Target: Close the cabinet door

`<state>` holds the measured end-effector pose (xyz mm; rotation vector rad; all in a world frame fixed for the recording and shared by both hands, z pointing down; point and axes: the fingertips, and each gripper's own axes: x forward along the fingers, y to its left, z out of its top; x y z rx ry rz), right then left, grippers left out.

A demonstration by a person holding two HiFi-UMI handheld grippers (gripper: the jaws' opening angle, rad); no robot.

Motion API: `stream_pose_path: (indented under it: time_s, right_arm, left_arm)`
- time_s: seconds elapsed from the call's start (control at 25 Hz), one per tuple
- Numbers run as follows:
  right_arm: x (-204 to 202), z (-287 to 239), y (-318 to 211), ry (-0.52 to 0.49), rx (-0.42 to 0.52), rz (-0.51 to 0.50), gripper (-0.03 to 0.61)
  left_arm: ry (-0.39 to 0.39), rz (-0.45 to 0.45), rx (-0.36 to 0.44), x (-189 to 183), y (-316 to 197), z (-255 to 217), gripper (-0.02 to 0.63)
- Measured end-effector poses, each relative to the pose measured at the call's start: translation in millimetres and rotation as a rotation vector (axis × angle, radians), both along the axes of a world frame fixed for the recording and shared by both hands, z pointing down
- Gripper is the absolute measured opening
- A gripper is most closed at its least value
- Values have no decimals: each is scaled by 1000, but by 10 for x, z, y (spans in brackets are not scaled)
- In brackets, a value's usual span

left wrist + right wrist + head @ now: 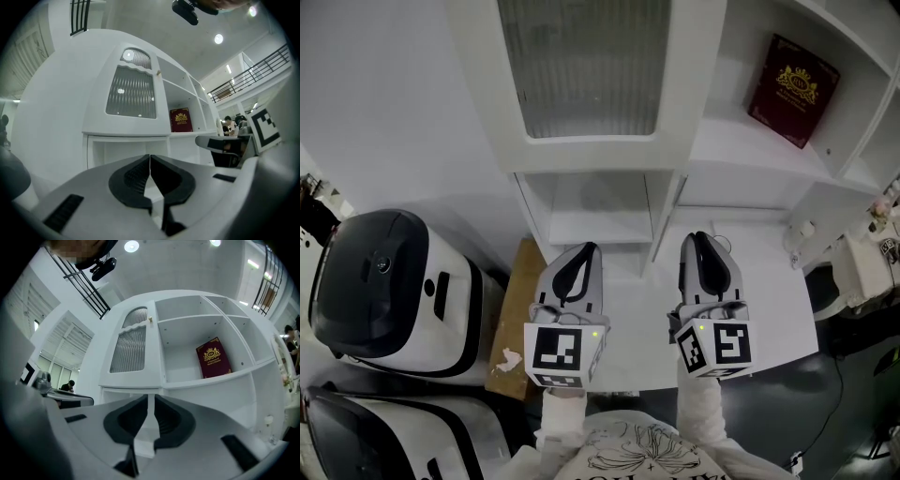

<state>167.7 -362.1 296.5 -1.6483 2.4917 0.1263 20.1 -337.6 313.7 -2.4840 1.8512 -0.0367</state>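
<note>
The white cabinet door [591, 66] has a ribbed glass pane and lies flat against the cabinet front in all views [132, 91] [129, 345]. Its small knob [150, 320] sits at the upper right corner. My left gripper [589, 249] is below the door, pointing at the low open shelf, jaws shut on nothing [150, 157]. My right gripper [701, 236] is beside it, under the open right compartment, also shut and empty [151, 398]. Neither touches the door.
A dark red book [792, 89] leans in the open right compartment. A white ledge [769, 300] runs under the grippers. Two black-and-white machines [384, 291] stand at the left, beside a brown board [516, 319]. Small items [872, 253] crowd the right edge.
</note>
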Motion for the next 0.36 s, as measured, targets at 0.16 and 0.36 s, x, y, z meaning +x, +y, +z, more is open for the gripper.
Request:
stream_pose_path:
  time_s: [0.16,0.36]
  right_arm:
    - [-51,23,35,15,-1,11,44]
    - [-73,17,80,31,-15,35,44]
  left_arm:
    - [7,5,-2,-63,15,12,5]
    - [20,8,-5,-124,33,12,5]
